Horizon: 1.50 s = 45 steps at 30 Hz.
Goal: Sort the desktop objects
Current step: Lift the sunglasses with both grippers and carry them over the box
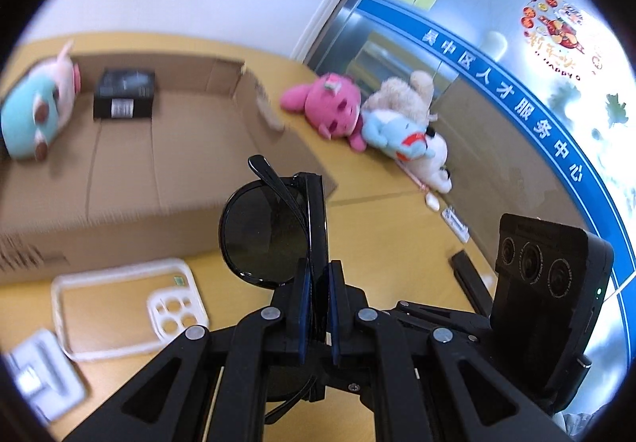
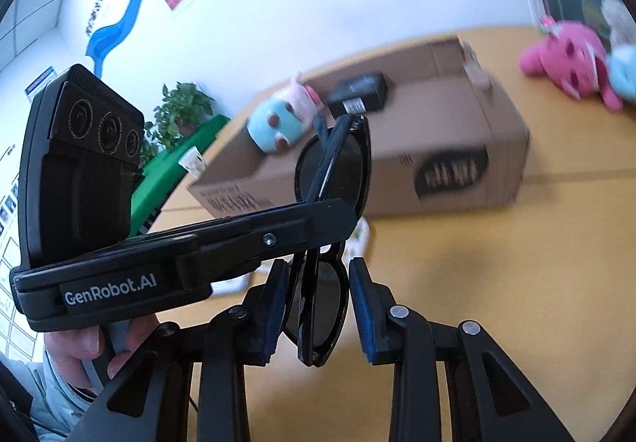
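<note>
left gripper (image 1: 318,307): fingers clamped | right gripper (image 2: 318,307): fingers parted

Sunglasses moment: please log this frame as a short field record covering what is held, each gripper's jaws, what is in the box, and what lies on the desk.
held item: folded black sunglasses
left gripper: jaws shut on sunglasses
right gripper: jaws around the other lens, a gap showing on each side
cardboard box: open, holds blue-and-pink plush toy and small black box
desk: white phone case beside the box; pink plush toy among a pile by the wall
</note>
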Tool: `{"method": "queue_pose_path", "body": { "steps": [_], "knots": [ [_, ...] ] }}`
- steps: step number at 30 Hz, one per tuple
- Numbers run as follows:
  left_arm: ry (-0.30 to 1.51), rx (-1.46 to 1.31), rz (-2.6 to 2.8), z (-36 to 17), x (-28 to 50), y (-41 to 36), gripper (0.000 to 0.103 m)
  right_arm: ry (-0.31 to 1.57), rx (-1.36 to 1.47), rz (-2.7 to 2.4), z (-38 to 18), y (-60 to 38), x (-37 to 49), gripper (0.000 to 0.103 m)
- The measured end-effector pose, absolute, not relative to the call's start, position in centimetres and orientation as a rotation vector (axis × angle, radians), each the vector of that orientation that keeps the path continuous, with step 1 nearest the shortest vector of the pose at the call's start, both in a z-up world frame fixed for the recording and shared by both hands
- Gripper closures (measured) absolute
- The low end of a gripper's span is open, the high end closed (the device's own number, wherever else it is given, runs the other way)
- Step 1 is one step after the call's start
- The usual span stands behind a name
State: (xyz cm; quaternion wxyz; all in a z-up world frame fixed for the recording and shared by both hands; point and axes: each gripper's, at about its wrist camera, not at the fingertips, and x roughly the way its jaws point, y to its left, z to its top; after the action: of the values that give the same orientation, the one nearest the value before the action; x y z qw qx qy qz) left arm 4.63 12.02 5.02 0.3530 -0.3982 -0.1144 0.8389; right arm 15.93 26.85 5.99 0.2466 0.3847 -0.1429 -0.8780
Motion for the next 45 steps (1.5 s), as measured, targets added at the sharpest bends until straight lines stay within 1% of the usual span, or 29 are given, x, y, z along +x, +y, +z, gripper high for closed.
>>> {"method": "queue_pose_path", "body": {
  "steps": [10, 15, 20, 24, 29, 33, 40, 45],
  "knots": [
    [-0.162, -0.845, 2.26, 13.9, 1.5, 11.7, 0.096, -0.301, 0.822, -2.433, 14.0, 26.7, 12.4, 0.074],
    [-0.11, -0.732, 2.31, 19.0, -0.2, 11.7, 0.096, -0.198, 0.693, -2.474, 19.1, 26.2, 10.4, 0.075],
    [-0.102, -0.698, 2.326, 22.0, -2.6, 11.6, 0.096, -0.137, 0.633, -2.487, 22.8, 25.9, 7.6, 0.075],
    [-0.103, -0.695, 2.337, 23.4, -5.0, 11.7, 0.096, -0.094, 0.634, -2.485, 24.5, 25.6, 4.8, 0.075],
    [-0.114, -0.722, 2.336, 23.5, -8.4, 12.2, 0.096, -0.083, 0.686, -2.472, 25.1, 25.6, 0.8, 0.075],
    [-0.171, -0.795, 2.321, 21.7, -11.9, 12.5, 0.096, -0.1, 0.78, -2.449, 24.2, 26.2, -3.3, 0.075],
    [-0.251, -0.937, 2.279, 16.8, -17.8, 13.0, 0.096, -0.15, 0.96, -2.413, 19.6, 27.2, -9.7, 0.075],
    [-0.332, -1.049, 2.243, 13.0, -22.0, 13.3, 0.096, -0.143, 1.097, -2.353, 16.1, 28.0, -14.5, 0.075]
  ]
}}
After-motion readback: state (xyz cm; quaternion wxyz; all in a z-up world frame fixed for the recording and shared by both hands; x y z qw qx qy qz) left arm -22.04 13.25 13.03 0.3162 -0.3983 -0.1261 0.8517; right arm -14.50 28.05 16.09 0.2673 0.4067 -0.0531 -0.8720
